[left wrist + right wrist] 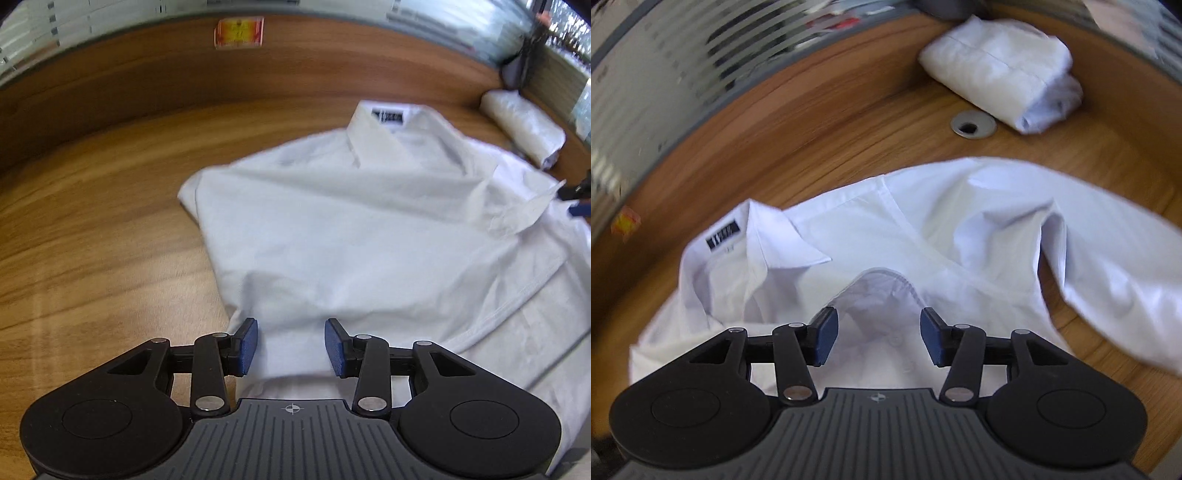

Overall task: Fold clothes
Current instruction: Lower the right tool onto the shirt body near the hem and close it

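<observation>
The wooden bench (92, 229) fills most of both my views, its grain running in long streaks out to a dark curved far edge. Spread across it lies the white shirt (332, 229), partly folded: one side is turned in over the body, and the collar (373, 136) with its black label (724, 234) sits at the far end from my left gripper. In the right wrist view the shirt (886, 229) spreads wider, with one sleeve (1108, 280) trailing off to the right across the bare wood, and a cuff (882, 288) rising in a soft arch just ahead of my fingers.

Beyond the shirt, near the far right edge of the bench, lies a second white garment (1001, 70), already folded into a compact bundle. Just beside it is a round metal cable grommet (973, 124) set into the wood. A red and yellow sticker (239, 32) sits on the far side; it is too blurred to read.

My left gripper (290, 347) hangs over the shirt's near hem, jaws set wide apart and holding nothing. My right gripper (878, 338) is likewise spread wide over the button placket; whether its blue pads (825, 338) touch the cloth I cannot tell.
</observation>
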Demonstrator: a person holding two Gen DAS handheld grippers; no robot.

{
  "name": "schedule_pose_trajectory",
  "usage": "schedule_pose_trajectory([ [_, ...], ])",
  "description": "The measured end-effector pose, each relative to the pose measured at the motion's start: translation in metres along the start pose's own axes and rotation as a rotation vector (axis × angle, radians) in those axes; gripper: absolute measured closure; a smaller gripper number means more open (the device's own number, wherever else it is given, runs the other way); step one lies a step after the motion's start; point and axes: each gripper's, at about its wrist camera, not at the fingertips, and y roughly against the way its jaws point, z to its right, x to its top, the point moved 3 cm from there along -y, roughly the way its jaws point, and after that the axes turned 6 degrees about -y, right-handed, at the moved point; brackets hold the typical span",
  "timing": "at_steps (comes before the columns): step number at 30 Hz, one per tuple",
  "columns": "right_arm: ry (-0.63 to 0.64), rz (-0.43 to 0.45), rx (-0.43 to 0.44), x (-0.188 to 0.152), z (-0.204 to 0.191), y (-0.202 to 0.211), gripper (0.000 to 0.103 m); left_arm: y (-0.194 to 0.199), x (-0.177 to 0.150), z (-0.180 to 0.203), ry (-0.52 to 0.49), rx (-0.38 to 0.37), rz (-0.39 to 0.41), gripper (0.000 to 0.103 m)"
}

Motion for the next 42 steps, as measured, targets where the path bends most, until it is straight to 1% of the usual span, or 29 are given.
schedule_pose_trajectory([
  [1,-0.034,0.003,0.013,0.004,0.003,0.001,0.047,0.004,0.005,0.001,-0.007,-0.003,0.020,0.057],
  [2,-0.068,0.006,0.027,0.007,0.006,0.001,0.047,0.007,0.011,0.001,-0.014,-0.006,0.040,0.052],
  [3,-0.100,0.004,0.047,0.008,0.008,0.001,0.047,0.009,0.017,0.002,-0.034,-0.008,0.057,0.049],
  [6,-0.197,-0.001,0.108,0.011,0.017,0.001,0.047,0.005,0.040,0.008,-0.122,-0.012,0.088,0.044],
  [7,-0.229,-0.003,0.128,0.012,0.020,0.001,0.047,0.000,0.048,0.011,-0.159,-0.019,0.086,0.040],
  [9,-0.241,-0.023,0.137,0.013,0.020,-0.006,0.047,-0.013,0.063,0.019,-0.237,-0.037,0.078,0.039],
  [11,-0.222,-0.052,0.103,0.011,0.020,-0.016,0.049,-0.028,0.076,0.025,-0.303,-0.042,0.066,0.035],
  [12,-0.212,-0.061,0.092,0.009,0.020,-0.020,0.060,-0.035,0.083,0.027,-0.329,-0.045,0.059,0.035],
  [13,-0.202,-0.068,0.081,0.006,0.020,-0.025,0.068,-0.043,0.089,0.030,-0.355,-0.048,0.052,0.035],
  [14,-0.202,-0.077,0.080,0.004,0.021,-0.028,0.083,-0.049,0.094,0.031,-0.369,-0.053,0.050,0.035],
  [15,-0.205,-0.072,0.087,0.002,0.022,-0.029,0.095,-0.054,0.098,0.032,-0.378,-0.058,0.049,0.035],
  [16,-0.207,-0.066,0.095,-0.001,0.023,-0.029,0.100,-0.059,0.101,0.033,-0.377,-0.064,0.045,0.035],
  [18,-0.184,-0.054,0.091,-0.004,0.021,-0.026,0.101,-0.070,0.108,0.035,-0.367,-0.076,0.036,0.035],
  [19,-0.152,-0.044,0.087,-0.006,0.019,-0.023,0.101,-0.075,0.110,0.035,-0.356,-0.074,0.022,0.035],
  [20,-0.118,-0.034,0.082,-0.008,0.017,-0.020,0.100,-0.080,0.110,0.033,-0.341,-0.068,0.009,0.036],
  [21,-0.069,-0.029,0.065,-0.010,0.014,-0.017,0.096,-0.084,0.111,0.032,-0.326,-0.061,-0.003,0.036],
  [22,-0.020,-0.024,0.047,-0.012,0.011,-0.014,0.088,-0.085,0.110,0.029,-0.311,-0.048,-0.006,0.036],
  [23,0.024,-0.027,0.020,-0.014,0.011,-0.011,0.073,-0.086,0.109,0.026,-0.296,-0.033,-0.006,0.036],
  [24,0.057,-0.030,0.000,-0.015,0.011,-0.009,0.063,-0.086,0.108,0.023,-0.280,-0.019,-0.005,0.036],
  [25,0.088,-0.033,-0.020,-0.017,0.012,-0.008,0.057,-0.082,0.108,0.019,-0.249,0.007,0.014,0.040],
  [26,0.083,-0.036,-0.026,-0.017,0.017,-0.007,0.047,-0.077,0.107,0.015,-0.213,0.036,0.039,0.046],
  [27,0.073,-0.038,-0.029,-0.017,0.022,-0.006,0.046,-0.070,0.106,0.012,-0.167,0.041,0.057,0.047],
  [30,0.039,-0.050,-0.045,-0.018,0.038,-0.005,0.046,-0.047,0.102,0.001,-0.019,0.034,0.106,0.047],
  [34,-0.018,-0.091,-0.033,-0.024,0.052,-0.011,0.047,-0.032,0.087,-0.003,0.014,0.035,0.082,0.046],
  [35,-0.028,-0.092,-0.029,-0.024,0.053,-0.009,0.051,-0.030,0.083,-0.003,0.012,0.036,0.078,0.046],
  [36,-0.036,-0.091,-0.026,-0.025,0.053,-0.006,0.067,-0.027,0.078,-0.003,0.009,0.037,0.074,0.046],
  [39,-0.062,-0.089,-0.016,-0.027,0.053,0.003,0.090,-0.023,0.070,-0.005,0.004,0.043,0.064,0.046],
  [41,-0.079,-0.088,-0.009,-0.029,0.053,0.009,0.092,-0.021,0.067,-0.005,0.002,0.044,0.059,0.046],
  [42,-0.087,-0.088,-0.005,-0.029,0.053,0.013,0.096,-0.021,0.067,-0.006,0.001,0.044,0.056,0.046],
])
